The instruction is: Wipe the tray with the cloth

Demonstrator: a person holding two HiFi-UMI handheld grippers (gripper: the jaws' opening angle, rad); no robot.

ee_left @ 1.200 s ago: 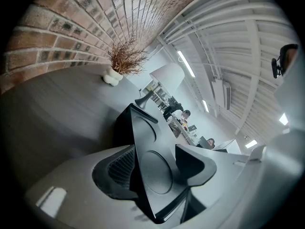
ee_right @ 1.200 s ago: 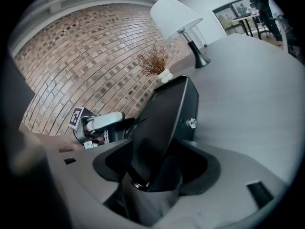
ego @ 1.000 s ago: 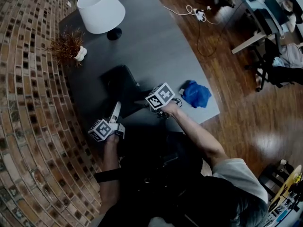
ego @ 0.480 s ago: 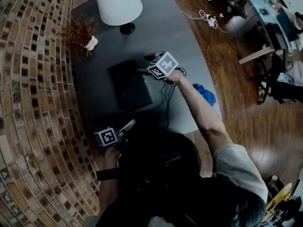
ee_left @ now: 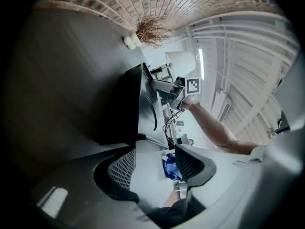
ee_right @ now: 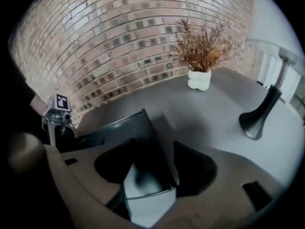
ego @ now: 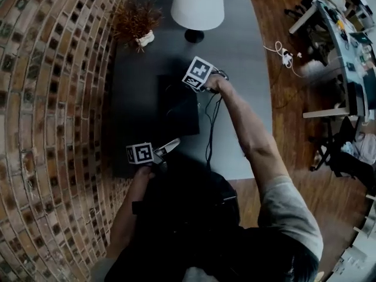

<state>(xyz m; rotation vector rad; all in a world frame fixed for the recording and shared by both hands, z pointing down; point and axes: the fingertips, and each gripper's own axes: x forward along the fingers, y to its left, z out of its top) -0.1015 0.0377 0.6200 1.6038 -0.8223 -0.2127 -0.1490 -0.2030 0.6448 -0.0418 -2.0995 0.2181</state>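
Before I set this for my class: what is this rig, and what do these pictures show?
A person holds a two-jaw gripper in each hand. One camera looks down from the head; one rides on each gripper. On the dark grey table: a white-shaded lamp, a dried plant in a white pot, a flat black tray. The tray's corner sits between the jaws of the right gripper; whether they pinch it is unclear. The left gripper is open, empty; the blue cloth shows beyond it. Both have just been closing.

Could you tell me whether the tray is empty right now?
Empty, it seems: the tray shows only its bare dark floor, and the blue cloth lies off it.
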